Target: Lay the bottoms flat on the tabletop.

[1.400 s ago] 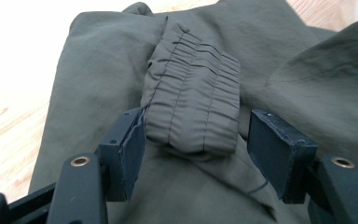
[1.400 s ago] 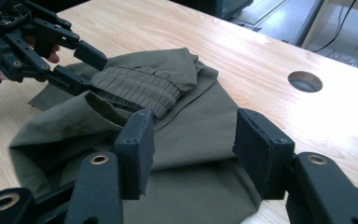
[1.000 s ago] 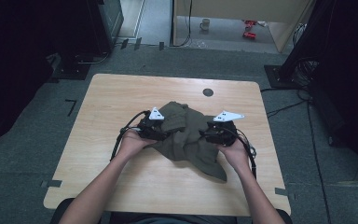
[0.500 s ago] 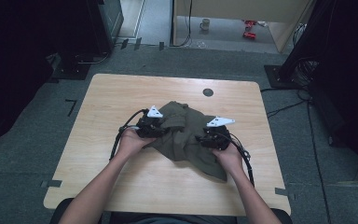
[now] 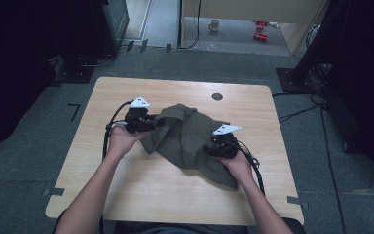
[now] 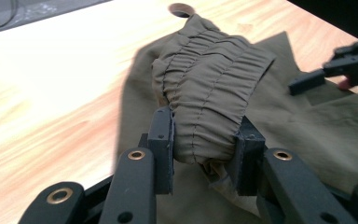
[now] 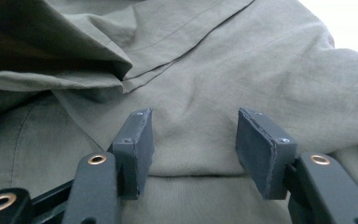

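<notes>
An olive-green garment (image 5: pixel 190 139) lies crumpled in the middle of the wooden table (image 5: pixel 126 195). My left gripper (image 5: pixel 152 122) is at its left edge. Its jaws have just been closing and now pinch the gathered elastic waistband (image 6: pixel 209 88), which bulges up between the pads of that gripper (image 6: pixel 204 151) and is lifted a little off the table. My right gripper (image 5: pixel 210 148) rests low on the garment's right part. In the right gripper view, the jaws of this gripper (image 7: pixel 193 144) stand apart over flat cloth (image 7: pixel 214 70) and do not pinch it. The right gripper's fingertip (image 6: pixel 307 80) also shows far off in the left gripper view.
A round cable hole (image 5: pixel 217 96) sits near the table's far edge. Bare wood lies to the left and in front of the garment. On the floor beyond the table stand a mug (image 5: pixel 215 25) and some red items (image 5: pixel 259 29). Dark stands flank the table.
The left jaws closed on the waistband and that hand rose, pulling the cloth up. The right gripper sank lower onto the garment and stayed open.
</notes>
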`<action>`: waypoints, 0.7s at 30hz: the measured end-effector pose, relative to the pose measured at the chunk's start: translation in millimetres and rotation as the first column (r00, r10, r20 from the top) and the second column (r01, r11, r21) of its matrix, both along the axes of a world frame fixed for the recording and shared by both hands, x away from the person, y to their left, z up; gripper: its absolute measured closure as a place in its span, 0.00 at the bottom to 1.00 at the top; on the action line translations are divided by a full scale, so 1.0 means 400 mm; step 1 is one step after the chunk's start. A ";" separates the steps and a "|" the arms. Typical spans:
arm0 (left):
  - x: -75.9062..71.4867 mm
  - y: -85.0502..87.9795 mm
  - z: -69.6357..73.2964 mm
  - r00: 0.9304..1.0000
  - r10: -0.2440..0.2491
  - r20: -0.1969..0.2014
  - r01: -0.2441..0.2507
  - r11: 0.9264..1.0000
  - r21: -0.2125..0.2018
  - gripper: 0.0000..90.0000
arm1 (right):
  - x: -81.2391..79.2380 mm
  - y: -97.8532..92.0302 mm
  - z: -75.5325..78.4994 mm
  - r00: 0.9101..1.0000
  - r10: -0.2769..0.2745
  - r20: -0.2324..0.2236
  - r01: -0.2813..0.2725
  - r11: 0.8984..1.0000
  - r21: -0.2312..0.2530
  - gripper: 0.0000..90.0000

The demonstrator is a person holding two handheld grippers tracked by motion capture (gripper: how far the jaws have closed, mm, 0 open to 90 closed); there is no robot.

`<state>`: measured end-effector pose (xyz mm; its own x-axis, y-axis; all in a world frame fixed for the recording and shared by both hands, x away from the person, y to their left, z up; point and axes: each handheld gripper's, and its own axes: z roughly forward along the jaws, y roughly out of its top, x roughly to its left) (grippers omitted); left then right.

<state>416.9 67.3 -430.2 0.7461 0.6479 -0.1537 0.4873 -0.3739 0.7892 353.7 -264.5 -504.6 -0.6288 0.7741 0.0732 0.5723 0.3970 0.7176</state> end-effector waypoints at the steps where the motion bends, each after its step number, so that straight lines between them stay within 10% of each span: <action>1: 0.006 0.013 0.003 1.000 0.009 -0.004 -0.009 1.000 -0.007 0.75 | 0.000 0.000 -0.001 1.000 0.000 -0.002 0.000 1.000 0.000 0.51; 10: 0.075 0.156 0.006 0.991 0.119 -0.053 -0.122 0.991 -0.053 0.77 | 0.004 -0.001 -0.008 1.000 0.008 -0.017 -0.008 1.000 0.007 0.51; 21: 0.158 0.226 -0.036 0.980 0.175 -0.095 -0.179 0.983 -0.033 0.78 | 0.004 0.003 -0.008 1.000 0.011 -0.013 -0.011 1.000 -0.010 0.51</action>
<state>480.2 157.5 -444.5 0.6019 0.7600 -0.2452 0.6135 -0.2434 0.7513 355.3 -263.5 -507.8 -0.6363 0.7680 0.0736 0.5771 0.4105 0.7060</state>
